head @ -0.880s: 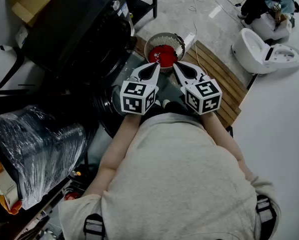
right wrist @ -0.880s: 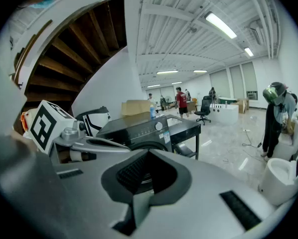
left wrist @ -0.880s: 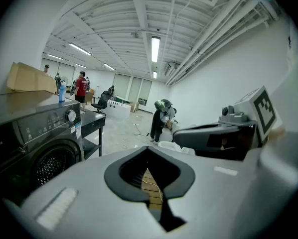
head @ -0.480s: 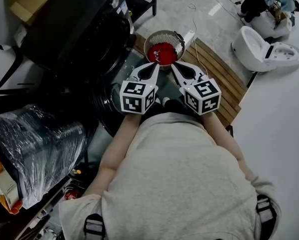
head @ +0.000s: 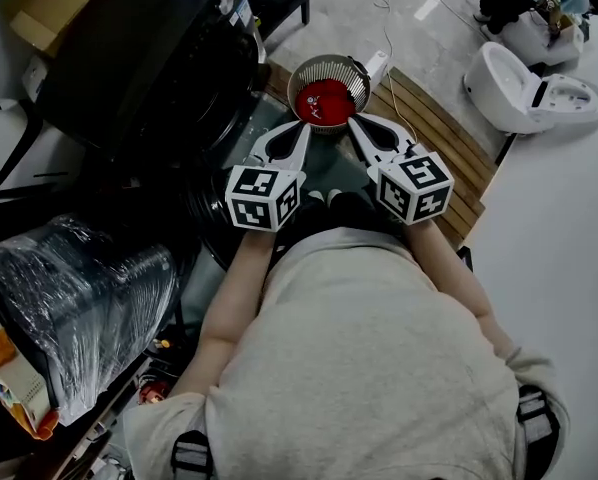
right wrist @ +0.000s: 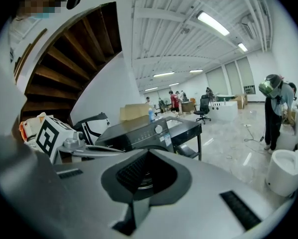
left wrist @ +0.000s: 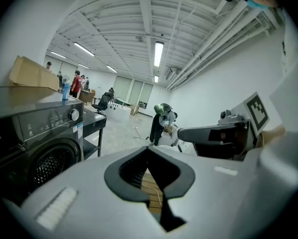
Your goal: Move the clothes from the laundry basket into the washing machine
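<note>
In the head view a round white laundry basket (head: 351, 68) stands on the floor with a red garment (head: 325, 99) inside. The black washing machine (head: 149, 53) stands left of it, also seen as the washing machine (left wrist: 37, 148) in the left gripper view and the washing machine (right wrist: 149, 128) in the right gripper view. My left gripper (head: 301, 124) and right gripper (head: 353, 120) hover side by side just short of the basket, tips close together. Both are shut with nothing between the jaws, as the left gripper (left wrist: 148, 148) and right gripper (right wrist: 148, 152) views show.
A wooden slatted platform (head: 444, 143) lies under and right of the basket. A white appliance (head: 524, 88) sits at the upper right, a plastic-wrapped bundle (head: 69, 308) at the lower left. A cable (head: 387, 38) trails over the grey floor. A person (right wrist: 273, 111) stands in the distance.
The two grippers have spread slightly apart and shifted a little toward the basket. The head view has moved a bit. The jaws stayed shut.
</note>
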`<state>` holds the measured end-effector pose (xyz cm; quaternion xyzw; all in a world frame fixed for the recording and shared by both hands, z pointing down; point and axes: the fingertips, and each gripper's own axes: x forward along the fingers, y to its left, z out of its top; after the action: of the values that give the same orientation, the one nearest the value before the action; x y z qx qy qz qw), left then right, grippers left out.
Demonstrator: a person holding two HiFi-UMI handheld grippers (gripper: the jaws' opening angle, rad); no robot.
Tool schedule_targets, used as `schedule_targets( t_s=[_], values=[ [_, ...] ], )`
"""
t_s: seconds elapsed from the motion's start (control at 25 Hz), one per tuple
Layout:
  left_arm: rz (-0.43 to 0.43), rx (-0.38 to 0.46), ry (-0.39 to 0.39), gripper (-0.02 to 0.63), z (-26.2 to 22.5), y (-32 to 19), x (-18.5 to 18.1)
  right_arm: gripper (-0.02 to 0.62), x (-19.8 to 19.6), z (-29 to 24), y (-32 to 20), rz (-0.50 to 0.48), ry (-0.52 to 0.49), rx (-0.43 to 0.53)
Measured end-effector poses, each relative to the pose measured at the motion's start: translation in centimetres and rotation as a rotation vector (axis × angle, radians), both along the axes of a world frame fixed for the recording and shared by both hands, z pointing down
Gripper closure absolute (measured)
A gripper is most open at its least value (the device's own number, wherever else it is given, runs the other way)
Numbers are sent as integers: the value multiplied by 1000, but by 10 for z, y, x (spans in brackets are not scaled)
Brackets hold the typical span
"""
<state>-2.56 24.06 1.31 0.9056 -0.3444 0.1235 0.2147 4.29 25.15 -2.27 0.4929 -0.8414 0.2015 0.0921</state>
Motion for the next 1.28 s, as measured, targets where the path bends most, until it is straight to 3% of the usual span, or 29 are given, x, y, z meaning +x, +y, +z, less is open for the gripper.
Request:
schedule_targets(
  t_s=[0.12,0.28,0.48,0.88,1.04,1.12,1.28],
  values=[
    [7,-3,-45,597,15,-12,-7,586,2,13,-7,20,16,-18],
    [13,-86,-60,596,39,-7,-8,586,3,39,-2,46,19,-100],
    [10,-132,-86,595,56,-18,-1,586,10,62,-24,15,45,-155],
    [-148,-297,-127,596,114,-76,12,584,37,119,-102,-140,18,-272],
    [-135,-300,-161,596,138,-94,30,577,46,165,-122,-200,41,-365],
    [-129,-299,-172,596,157,-104,35,501,43,193,-132,-236,41,-409],
    [-138,-363,-174,596,217,-122,38,491,43,267,-161,-222,49,-476]
  ],
)
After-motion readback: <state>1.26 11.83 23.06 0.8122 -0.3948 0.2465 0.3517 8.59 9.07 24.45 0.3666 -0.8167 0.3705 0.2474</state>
